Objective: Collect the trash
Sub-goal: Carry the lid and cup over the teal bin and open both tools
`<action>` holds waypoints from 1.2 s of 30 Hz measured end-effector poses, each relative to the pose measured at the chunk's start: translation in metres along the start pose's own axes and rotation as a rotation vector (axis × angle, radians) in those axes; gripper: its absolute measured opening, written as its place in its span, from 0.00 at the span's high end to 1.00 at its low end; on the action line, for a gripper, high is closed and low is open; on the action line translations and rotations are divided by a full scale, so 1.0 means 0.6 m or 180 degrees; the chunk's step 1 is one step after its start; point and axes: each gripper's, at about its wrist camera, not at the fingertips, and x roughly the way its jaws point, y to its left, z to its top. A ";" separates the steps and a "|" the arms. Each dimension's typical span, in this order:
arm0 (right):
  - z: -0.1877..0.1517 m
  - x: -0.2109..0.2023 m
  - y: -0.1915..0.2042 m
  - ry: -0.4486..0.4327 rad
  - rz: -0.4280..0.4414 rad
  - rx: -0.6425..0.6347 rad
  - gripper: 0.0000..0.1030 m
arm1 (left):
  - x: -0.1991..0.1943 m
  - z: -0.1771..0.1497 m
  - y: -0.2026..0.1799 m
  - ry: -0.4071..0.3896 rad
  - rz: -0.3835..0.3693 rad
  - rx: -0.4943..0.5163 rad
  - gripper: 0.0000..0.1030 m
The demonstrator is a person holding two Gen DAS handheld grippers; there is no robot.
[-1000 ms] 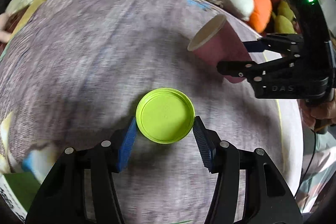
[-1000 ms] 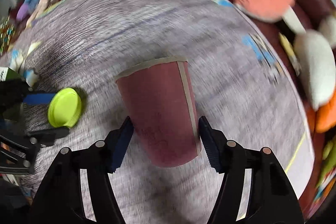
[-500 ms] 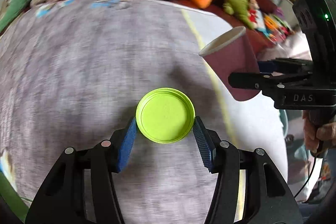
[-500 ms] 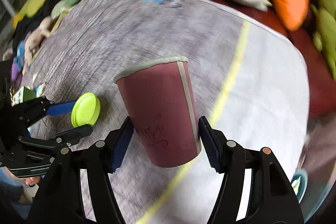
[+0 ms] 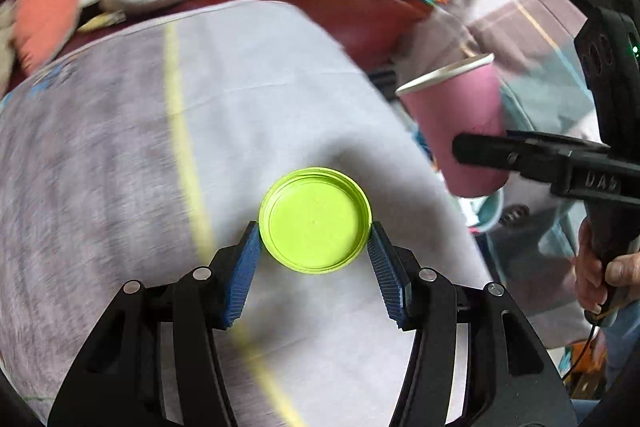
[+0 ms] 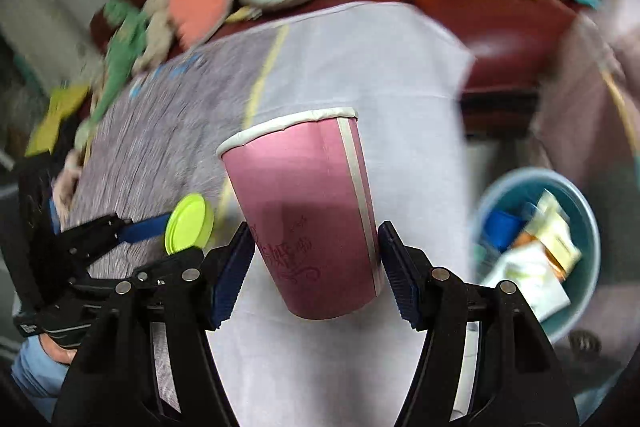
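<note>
Left gripper: my jaws are closed on the rim of the green lid, one blue pad on each side, lid face toward my camera.
Right gripper: my jaws clamp the pink paper cup low on its body, mouth pointing up and away, cup tilted.
Right hand: wrapped around my right handle, at the right edge of the left wrist view.
Relation: both my grippers are held up, side by side, left beside right, apart.
</note>
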 end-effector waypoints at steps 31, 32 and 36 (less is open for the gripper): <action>-0.103 -0.080 -0.412 -0.0238 -0.0477 0.1335 0.40 | 0.316 0.091 -0.322 0.0672 -0.0227 0.0830 0.22; -0.103 -0.077 -0.414 -0.0228 -0.0479 0.1339 0.40 | 0.315 0.090 -0.319 0.0684 -0.0244 0.0815 0.21; -0.099 -0.069 -0.414 -0.0200 -0.0482 0.1331 0.40 | 0.303 0.092 -0.313 0.0665 -0.0229 0.0791 0.16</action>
